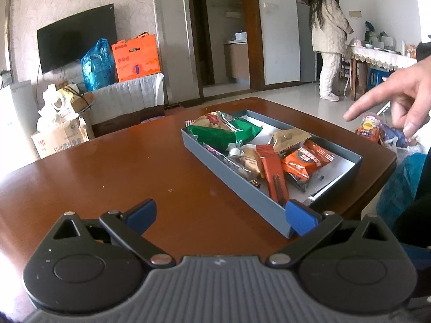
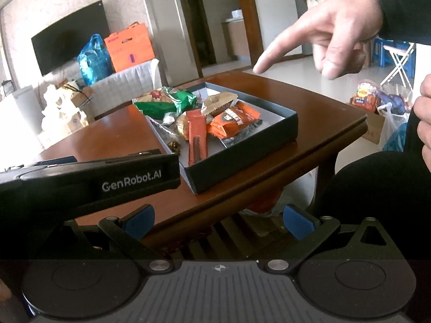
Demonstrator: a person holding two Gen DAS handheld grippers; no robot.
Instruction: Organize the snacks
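A shallow grey-blue box (image 1: 237, 188) (image 2: 250, 145) sits on the brown wooden table (image 1: 121, 167) (image 2: 317, 123) and holds several snacks: a green bag (image 1: 223, 132) (image 2: 164, 102), an orange packet (image 1: 301, 161) (image 2: 231, 121), a red-brown bar (image 1: 274, 172) (image 2: 196, 137) and a tan wafer pack (image 1: 288, 137) (image 2: 218, 102). My left gripper (image 1: 221, 215) is open and empty, low over the table by the box's near corner; its body shows in the right wrist view (image 2: 129, 180). My right gripper (image 2: 218, 220) is open and empty at the table's near edge.
A bare hand (image 1: 393, 99) (image 2: 320, 35) points with one finger above the table's right side. More snack bags (image 1: 382, 132) (image 2: 377, 99) sit on the floor beyond the table. A person (image 1: 328, 43) stands at the back. Boxes and bags (image 1: 97, 64) stand by the TV wall.
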